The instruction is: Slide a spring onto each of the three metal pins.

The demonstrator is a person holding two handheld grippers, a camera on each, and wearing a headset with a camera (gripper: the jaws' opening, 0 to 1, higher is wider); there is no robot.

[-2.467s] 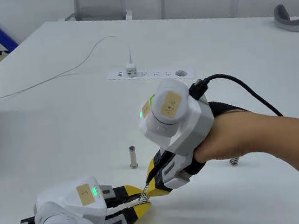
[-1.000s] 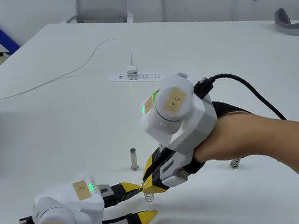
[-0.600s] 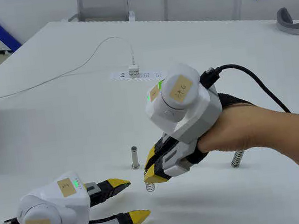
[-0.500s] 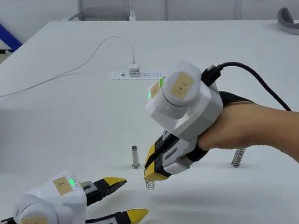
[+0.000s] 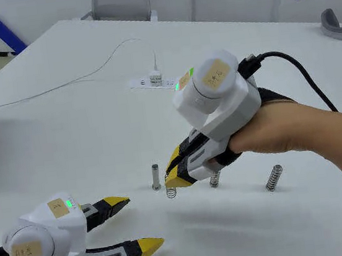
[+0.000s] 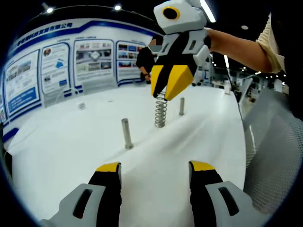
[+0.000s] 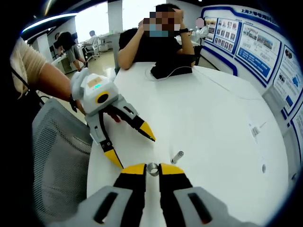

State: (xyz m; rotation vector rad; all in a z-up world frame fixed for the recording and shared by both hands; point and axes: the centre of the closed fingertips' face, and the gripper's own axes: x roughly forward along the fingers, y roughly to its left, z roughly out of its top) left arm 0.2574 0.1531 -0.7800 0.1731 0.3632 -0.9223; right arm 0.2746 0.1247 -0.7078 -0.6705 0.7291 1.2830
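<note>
The right gripper (image 5: 175, 178) is clenched on the top of a spring (image 6: 161, 111), which hangs upright with its lower end at or just above the table (image 5: 66, 134); in the right gripper view the coil shows end-on between the two yellow tips; whether a pin sits inside it I cannot tell. Just beside it, on its left in the head view, stands a bare pin (image 5: 156, 176), upright and apart from the spring; a second post (image 5: 215, 179) stands close behind the right gripper, seemingly wearing coils (too small to be sure), and another spring (image 5: 273, 178) stands further right, near the person's forearm (image 5: 322, 140). The left gripper (image 5: 135, 225) hovers low and near, jaws released and holding nothing. I judge this to be the threading step for one spring, with the bare pin not yet served; the next move likely calls for bringing the coil's open end squarely over that pin's top, keeping it vertical, then lowering and letting go.
</note>
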